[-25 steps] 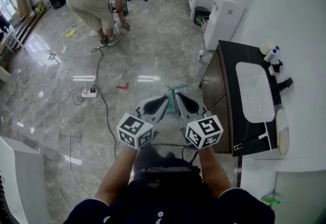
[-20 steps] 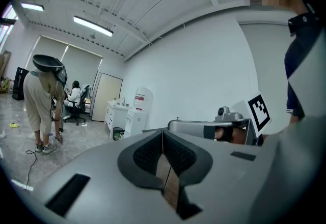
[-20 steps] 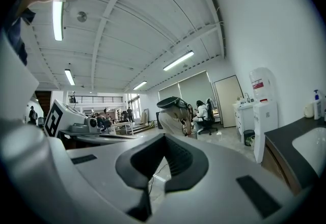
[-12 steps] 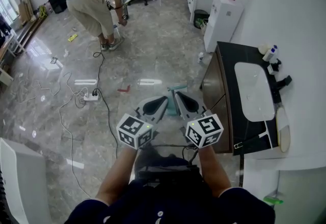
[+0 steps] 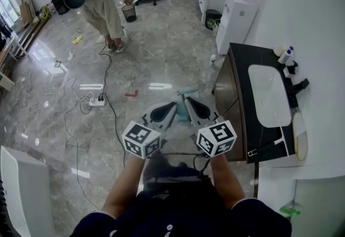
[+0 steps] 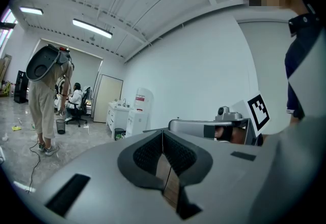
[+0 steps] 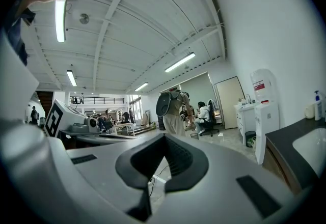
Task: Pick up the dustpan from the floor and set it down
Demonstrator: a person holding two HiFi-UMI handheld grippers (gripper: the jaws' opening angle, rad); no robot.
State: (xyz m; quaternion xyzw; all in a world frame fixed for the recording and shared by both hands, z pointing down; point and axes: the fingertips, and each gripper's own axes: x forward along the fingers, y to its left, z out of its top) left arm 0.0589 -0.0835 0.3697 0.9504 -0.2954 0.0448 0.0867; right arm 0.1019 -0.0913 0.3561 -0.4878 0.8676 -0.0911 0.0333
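Left gripper [image 5: 173, 106]: your jaws are pressed together with nothing between them.
Right gripper [image 5: 188, 102]: your jaws are likewise clenched and empty, and the gripper is just beside the left one.
Dustpan [image 5: 187, 92]: this appears to be the teal piece lying on the marble floor [image 5: 151, 42]. It shows between and just past your two gripper tips, near the corner of the cabinet.
Cabinet [image 5: 241, 79]: it is dark-topped, carries a white basin, and stands at your right.
Bystander [image 5: 105, 4]: this person stands well apart across the floor with a grey pack on the back.
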